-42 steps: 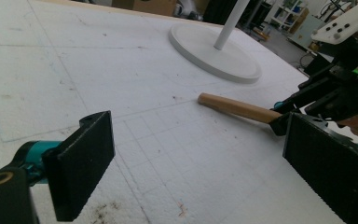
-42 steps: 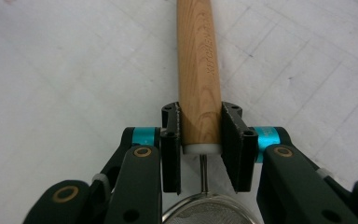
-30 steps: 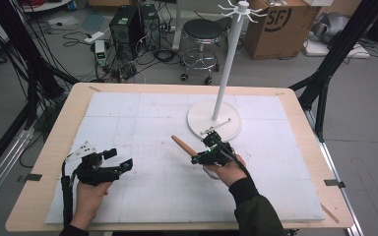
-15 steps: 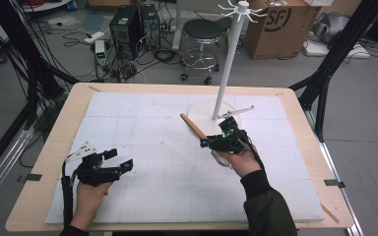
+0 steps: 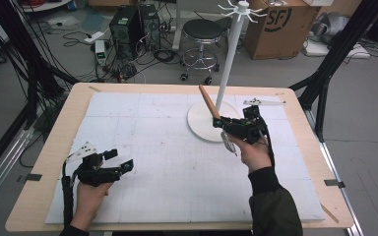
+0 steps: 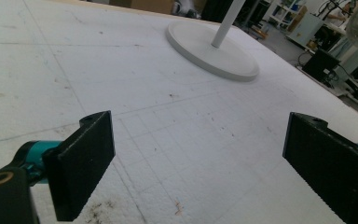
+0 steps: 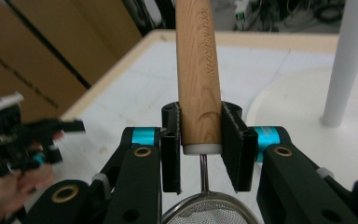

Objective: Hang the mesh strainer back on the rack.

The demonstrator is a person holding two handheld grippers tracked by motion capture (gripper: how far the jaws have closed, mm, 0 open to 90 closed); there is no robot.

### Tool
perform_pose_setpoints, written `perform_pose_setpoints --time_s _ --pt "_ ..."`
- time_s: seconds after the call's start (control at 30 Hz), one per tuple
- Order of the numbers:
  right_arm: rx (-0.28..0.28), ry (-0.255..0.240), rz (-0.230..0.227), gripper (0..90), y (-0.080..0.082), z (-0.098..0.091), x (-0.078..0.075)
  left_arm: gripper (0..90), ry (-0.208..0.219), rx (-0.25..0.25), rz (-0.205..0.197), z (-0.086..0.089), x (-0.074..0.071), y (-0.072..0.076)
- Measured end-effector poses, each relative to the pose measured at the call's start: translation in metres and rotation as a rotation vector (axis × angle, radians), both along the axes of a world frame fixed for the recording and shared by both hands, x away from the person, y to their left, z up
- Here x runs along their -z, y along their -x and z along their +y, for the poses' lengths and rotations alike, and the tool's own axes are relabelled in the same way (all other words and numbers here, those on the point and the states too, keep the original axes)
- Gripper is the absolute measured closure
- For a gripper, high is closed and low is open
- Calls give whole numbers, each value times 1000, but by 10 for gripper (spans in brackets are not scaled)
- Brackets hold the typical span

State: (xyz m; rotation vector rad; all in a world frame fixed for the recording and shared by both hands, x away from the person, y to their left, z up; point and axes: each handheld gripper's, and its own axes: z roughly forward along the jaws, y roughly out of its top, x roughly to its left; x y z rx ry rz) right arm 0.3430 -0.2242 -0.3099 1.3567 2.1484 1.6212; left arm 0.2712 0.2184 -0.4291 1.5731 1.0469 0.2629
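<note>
Right gripper view: a wooden-handled strainer [image 7: 198, 93] sits clamped between the right tool's [image 7: 199, 154] pads, mesh bowl hanging below, lifted above the desk [image 5: 142, 93] beside the white hanging stand [image 5: 229, 59]. Likely step: carrying it to hang; next, raise it toward a top hook. The left tool [image 6: 205, 172] rests apart, empty.

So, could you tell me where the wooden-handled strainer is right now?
In the high view the strainer is right of centre, clamped by its handle in the right gripper, beside the white stand.
</note>
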Motion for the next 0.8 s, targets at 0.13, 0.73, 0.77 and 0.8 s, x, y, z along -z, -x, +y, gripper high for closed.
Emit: perform_pose_setpoints --time_s 0.13,0.73,0.77,0.8 --pt "37 -37 -58 713 0 -4 -3 97 2 -1 0 1 0 0" --pt "176 -92 -236 712 9 -21 -25 97 -11 6 1 -2 0 1" --pt "182 -92 -246 713 10 -22 -27 97 -8 5 1 -2 0 1" --pt "192 -90 -257 712 11 -23 -28 97 -8 6 1 -2 0 1"
